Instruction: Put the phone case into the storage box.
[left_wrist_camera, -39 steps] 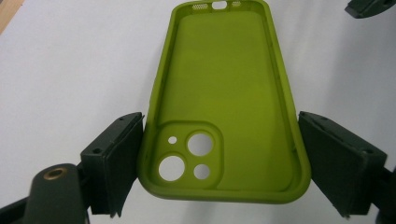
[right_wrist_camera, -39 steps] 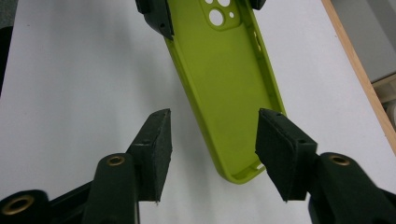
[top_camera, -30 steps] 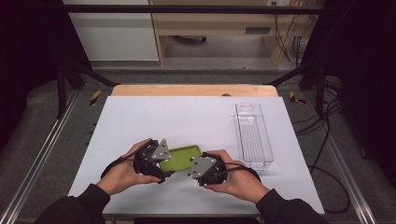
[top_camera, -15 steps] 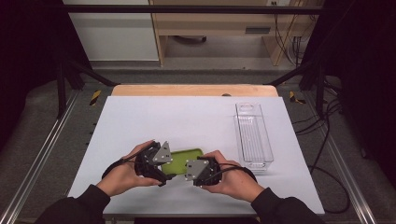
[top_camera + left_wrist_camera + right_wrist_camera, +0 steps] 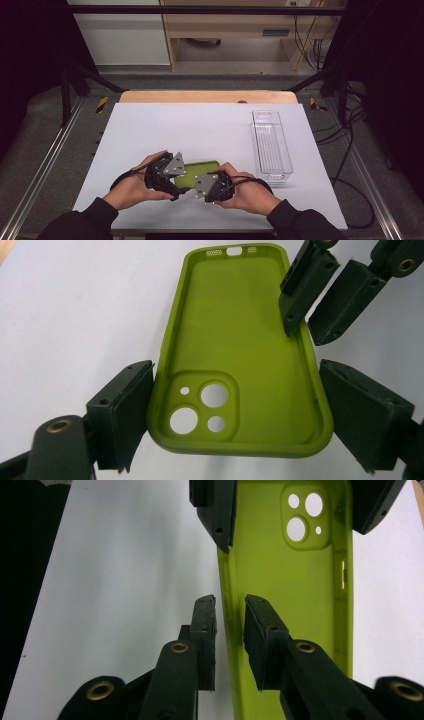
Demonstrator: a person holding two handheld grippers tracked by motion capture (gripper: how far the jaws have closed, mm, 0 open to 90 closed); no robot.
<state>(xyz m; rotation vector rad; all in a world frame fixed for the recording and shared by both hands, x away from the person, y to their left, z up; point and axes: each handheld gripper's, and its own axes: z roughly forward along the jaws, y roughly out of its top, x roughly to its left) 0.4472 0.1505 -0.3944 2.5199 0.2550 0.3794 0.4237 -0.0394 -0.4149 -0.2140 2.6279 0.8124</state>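
Green phone case (image 5: 240,340) straddled by both grippers

Looks soft, bendy; left gripper (image 5: 235,415) spread across width, right gripper (image 5: 230,635) half-open astride sidewall, best pinched there.

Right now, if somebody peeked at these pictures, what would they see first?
The bright green phone case jumps out, lying hollow side up at the near middle of the white table, camera holes showing. The left gripper has its jaws spread around the case's width, and the right gripper straddles one long edge. A clear plastic bin sits to the right.
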